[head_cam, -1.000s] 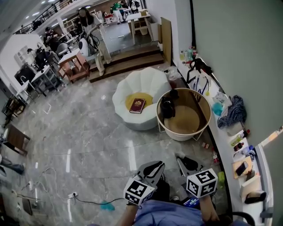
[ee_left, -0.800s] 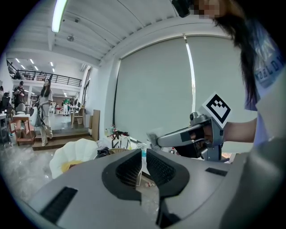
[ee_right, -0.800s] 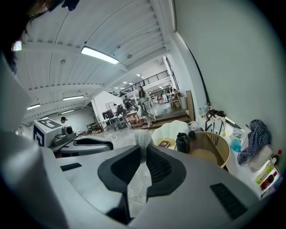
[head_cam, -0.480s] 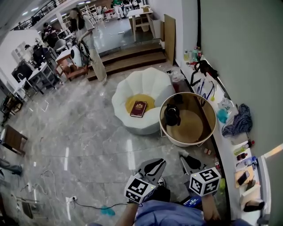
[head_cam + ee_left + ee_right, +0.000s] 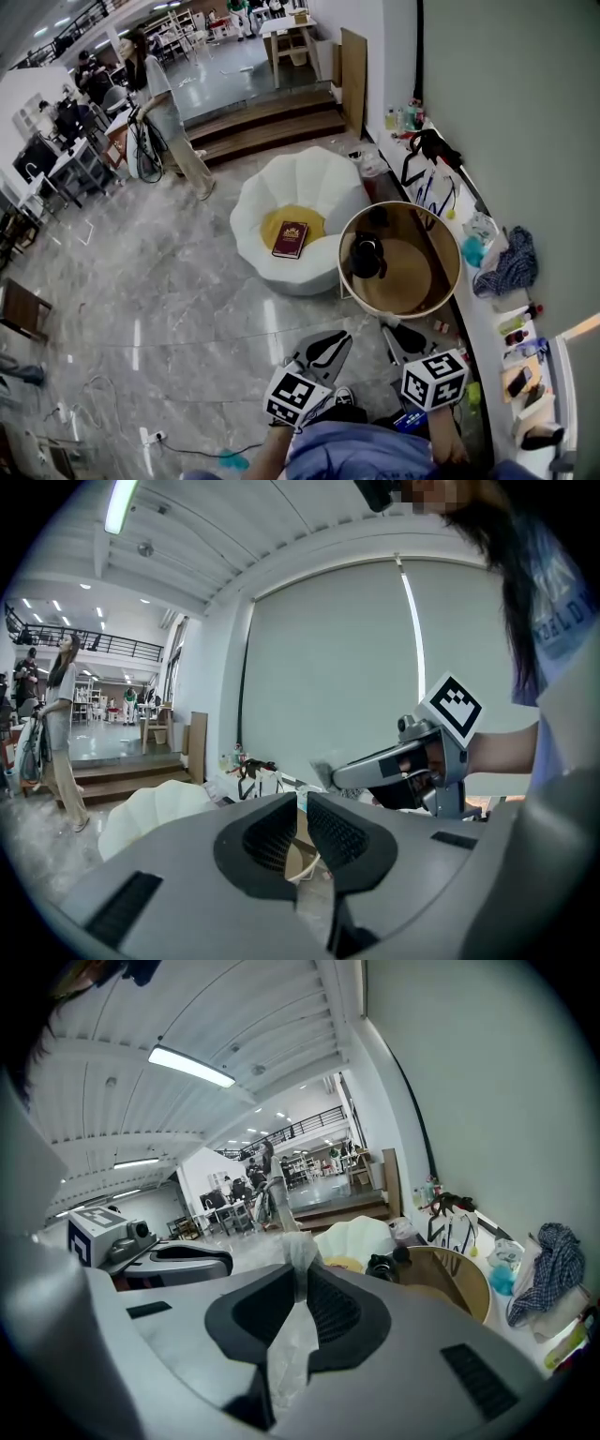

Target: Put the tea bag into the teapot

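Observation:
A black teapot (image 5: 364, 255) stands at the left side of a round, white-rimmed wooden table (image 5: 417, 281); the right gripper view also shows the teapot (image 5: 384, 1265) and the table (image 5: 459, 1283) ahead. My right gripper (image 5: 394, 333) (image 5: 302, 1274) is shut on a pale, translucent tea bag (image 5: 302, 1246), short of the table. My left gripper (image 5: 323, 349) (image 5: 302, 808) hangs beside it over the floor, jaws close together with nothing between them. The left gripper view shows the right gripper (image 5: 328, 772) in a hand.
A white shell-shaped chair (image 5: 295, 211) with a red book (image 5: 289, 238) stands left of the table. A wall shelf (image 5: 487, 309) at the right carries bottles and a blue cloth (image 5: 511, 262). A person (image 5: 159, 103) walks near wooden steps (image 5: 262, 127). A cable (image 5: 187, 441) lies on the floor.
The table and teapot have shifted slightly lower in the head view. The person in the background has walked left and nearer. Both grippers hold much the same pose.

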Available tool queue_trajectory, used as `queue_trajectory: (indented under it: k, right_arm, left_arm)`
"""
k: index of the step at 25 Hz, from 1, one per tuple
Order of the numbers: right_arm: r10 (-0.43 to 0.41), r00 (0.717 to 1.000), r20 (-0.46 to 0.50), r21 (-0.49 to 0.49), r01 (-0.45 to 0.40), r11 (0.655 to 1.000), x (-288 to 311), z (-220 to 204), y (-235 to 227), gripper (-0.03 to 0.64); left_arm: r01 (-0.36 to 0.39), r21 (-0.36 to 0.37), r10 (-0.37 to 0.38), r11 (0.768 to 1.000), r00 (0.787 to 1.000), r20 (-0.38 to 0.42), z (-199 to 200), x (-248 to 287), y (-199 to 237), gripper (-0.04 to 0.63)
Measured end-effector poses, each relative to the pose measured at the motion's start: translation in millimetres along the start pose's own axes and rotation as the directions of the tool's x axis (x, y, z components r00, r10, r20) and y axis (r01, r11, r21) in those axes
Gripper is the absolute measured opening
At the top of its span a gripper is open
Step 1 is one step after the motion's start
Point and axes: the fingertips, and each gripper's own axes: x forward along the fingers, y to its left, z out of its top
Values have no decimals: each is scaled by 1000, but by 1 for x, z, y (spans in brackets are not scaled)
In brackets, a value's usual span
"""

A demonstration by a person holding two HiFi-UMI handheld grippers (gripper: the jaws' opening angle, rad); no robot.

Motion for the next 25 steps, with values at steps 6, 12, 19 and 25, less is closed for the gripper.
queue_trajectory:
  k: [6, 12, 19, 25]
  right_arm:
    - [-33, 999, 1, -6, 33, 999, 14, 7, -4, 52]
    - [-67, 998, -4, 1, 67, 998, 19, 14, -10, 52]
    - [-67, 997, -39, 6, 67, 998, 37, 10, -22, 52]
    - [-55, 997, -47, 18, 55, 998, 64, 19, -44, 52]
  left_arm:
    - [21, -10, -21, 1000, 1000, 1, -4, 5, 17, 28]
    - [44, -24, -44, 999, 999, 2, -4, 10, 26, 28]
    - [38, -61, -40, 997, 999, -17, -15, 20, 39, 28]
    - [22, -74, -24, 997, 999, -26, -15, 39, 58, 28]
